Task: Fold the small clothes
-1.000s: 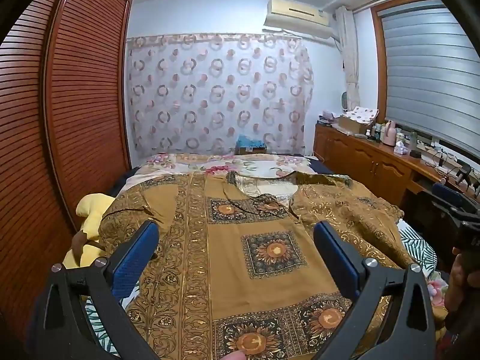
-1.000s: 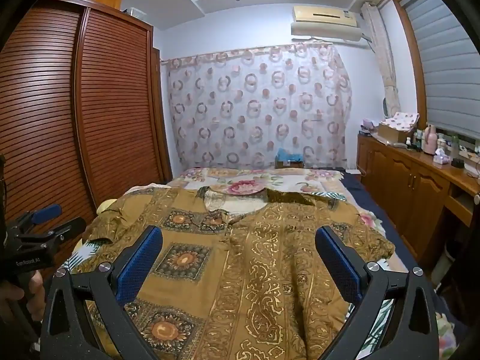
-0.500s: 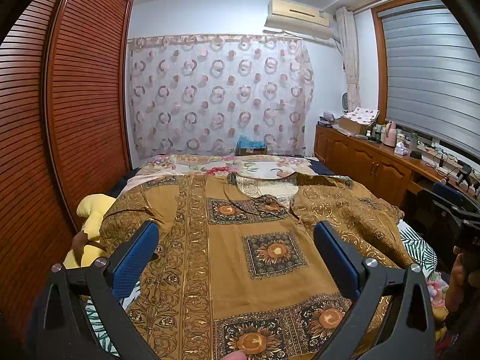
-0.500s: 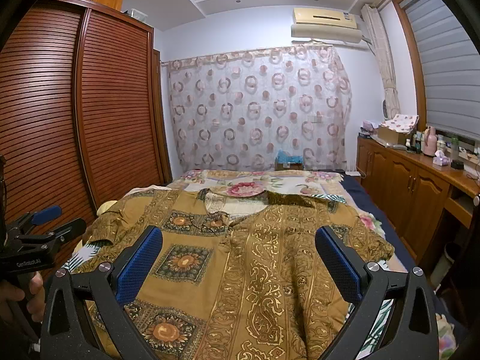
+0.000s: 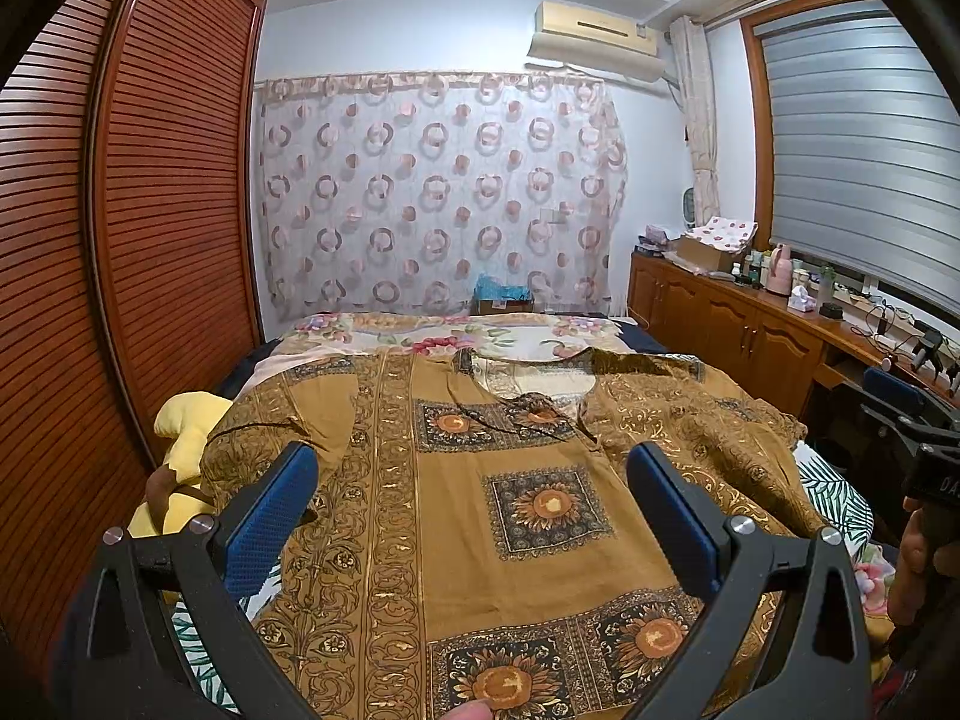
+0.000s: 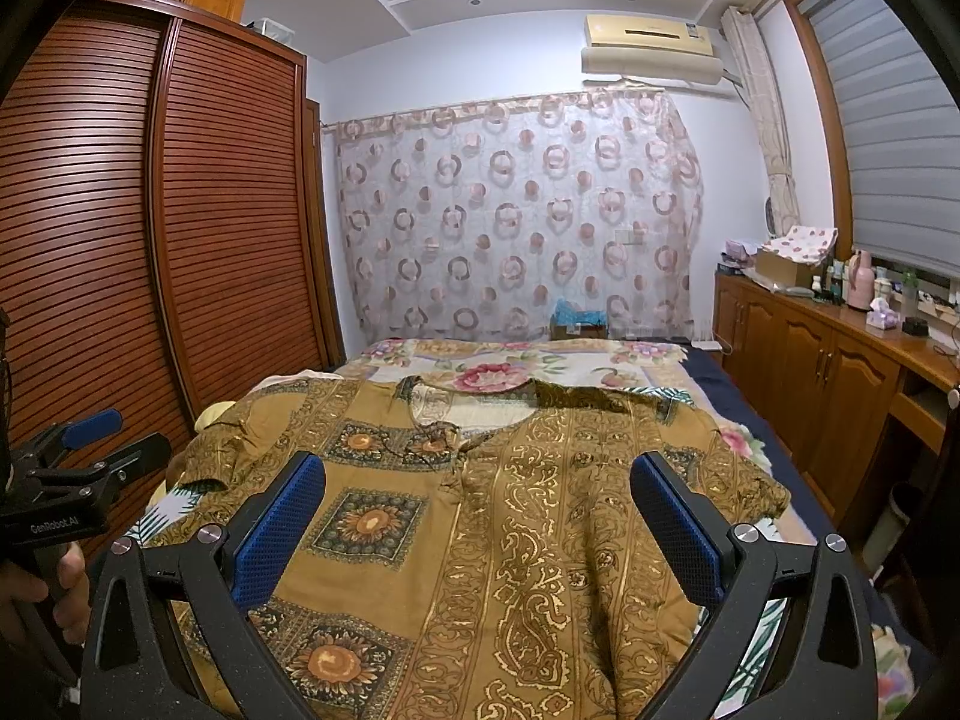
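Brown-gold patterned shirt [image 5: 498, 516] is seen spread face up across the bed [image 5: 480, 333], its open neckline [image 5: 534, 378] turned toward the curtained far wall and its hem toward the cameras; no fold is visible in it, so the task is judged to be at its very start. In the left wrist view the left sleeve [image 5: 282, 426] is laid out flat toward the wardrobe [image 5: 150, 240]; the right half of the body [image 5: 708, 438] is rumpled and bunched, which is confirmed in the right wrist view, where ridges run down the right front [image 6: 576, 540] and the right sleeve [image 6: 738, 474] is crumpled at the bed's edge.

The left gripper [image 5: 474, 516] is held above the lower front of the shirt with its jaws wide apart and nothing between them; the right gripper [image 6: 474, 516] is likewise held with its jaws spread and empty over the garment; neither is seen touching cloth.

What is left is judged to be everything: the rumpled right side would be smoothed, the sleeves brought in, the sides folded over and the length halved. A yellow soft toy [image 5: 180, 438] lies beside the left sleeve, between bed and wardrobe, clear of the work.
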A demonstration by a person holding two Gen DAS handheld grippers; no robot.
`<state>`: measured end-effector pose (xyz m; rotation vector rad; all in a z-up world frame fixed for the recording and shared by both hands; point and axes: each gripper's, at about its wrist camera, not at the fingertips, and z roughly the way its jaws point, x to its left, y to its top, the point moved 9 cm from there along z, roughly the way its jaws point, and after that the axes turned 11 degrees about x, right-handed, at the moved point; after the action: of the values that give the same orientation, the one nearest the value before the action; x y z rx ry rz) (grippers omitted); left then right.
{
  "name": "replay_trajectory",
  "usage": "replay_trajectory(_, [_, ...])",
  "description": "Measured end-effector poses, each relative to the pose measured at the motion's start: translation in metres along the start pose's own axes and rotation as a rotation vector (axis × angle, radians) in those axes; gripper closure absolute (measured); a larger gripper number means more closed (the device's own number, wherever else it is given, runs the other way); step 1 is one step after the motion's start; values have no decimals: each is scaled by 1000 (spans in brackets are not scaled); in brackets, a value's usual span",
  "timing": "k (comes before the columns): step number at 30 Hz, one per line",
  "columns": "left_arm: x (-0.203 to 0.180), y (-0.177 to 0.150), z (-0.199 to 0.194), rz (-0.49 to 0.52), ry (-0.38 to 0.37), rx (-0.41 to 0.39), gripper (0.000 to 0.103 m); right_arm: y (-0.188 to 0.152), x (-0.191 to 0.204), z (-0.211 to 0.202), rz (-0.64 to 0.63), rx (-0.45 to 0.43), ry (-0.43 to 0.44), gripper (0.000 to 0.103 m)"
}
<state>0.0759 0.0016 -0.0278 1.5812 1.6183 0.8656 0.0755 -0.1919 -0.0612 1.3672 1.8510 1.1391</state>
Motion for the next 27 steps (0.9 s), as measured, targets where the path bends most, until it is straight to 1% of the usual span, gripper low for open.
replay_trajectory(10, [1,10,-9,1,1,-6,0,0,0,0,1,1,1,1])
replay_trajectory(27, [-1,9,-10,1,3,-7,0,0,0,-1,1,0,-2,1])
